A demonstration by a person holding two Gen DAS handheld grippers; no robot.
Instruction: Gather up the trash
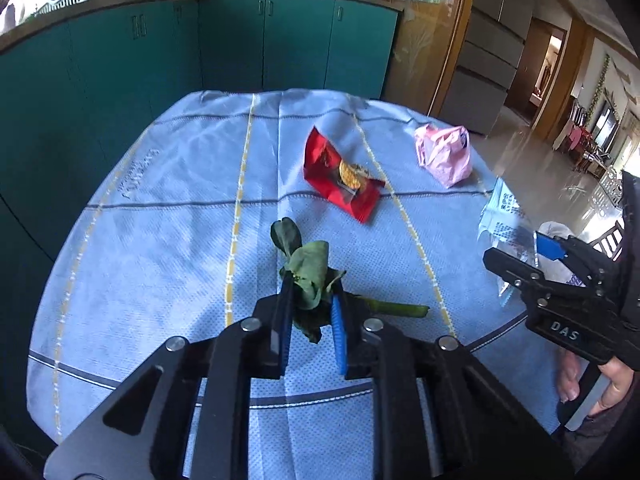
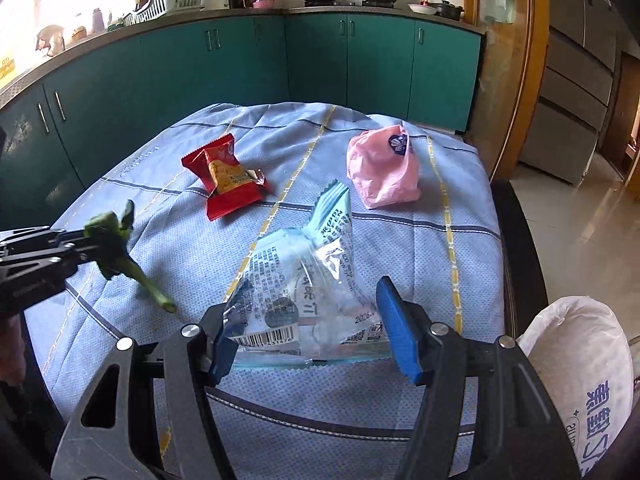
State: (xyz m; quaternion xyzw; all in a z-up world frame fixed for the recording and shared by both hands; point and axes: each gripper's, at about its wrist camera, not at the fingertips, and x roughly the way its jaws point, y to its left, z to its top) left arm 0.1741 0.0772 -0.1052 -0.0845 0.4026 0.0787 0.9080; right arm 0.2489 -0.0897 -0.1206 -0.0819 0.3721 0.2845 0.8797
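Wrapper point(image 2: 304, 296) in right gripper point(image 2: 308, 344) jaws; white sack point(image 2: 580, 360) beside.

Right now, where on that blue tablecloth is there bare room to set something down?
The widest bare patch is the tablecloth left of the red snack wrapper and the leafy vegetable scrap. A narrower strip runs along the far edge. The right side is crowded: pink plastic bag and clear printed wrapper.

desk cloth point(image 2: 400, 248): woven, matt | red wrapper point(image 2: 224, 176): glossy foil | clear packet point(image 2: 296, 300): shiny plastic | pink bag point(image 2: 380, 172): thin plastic
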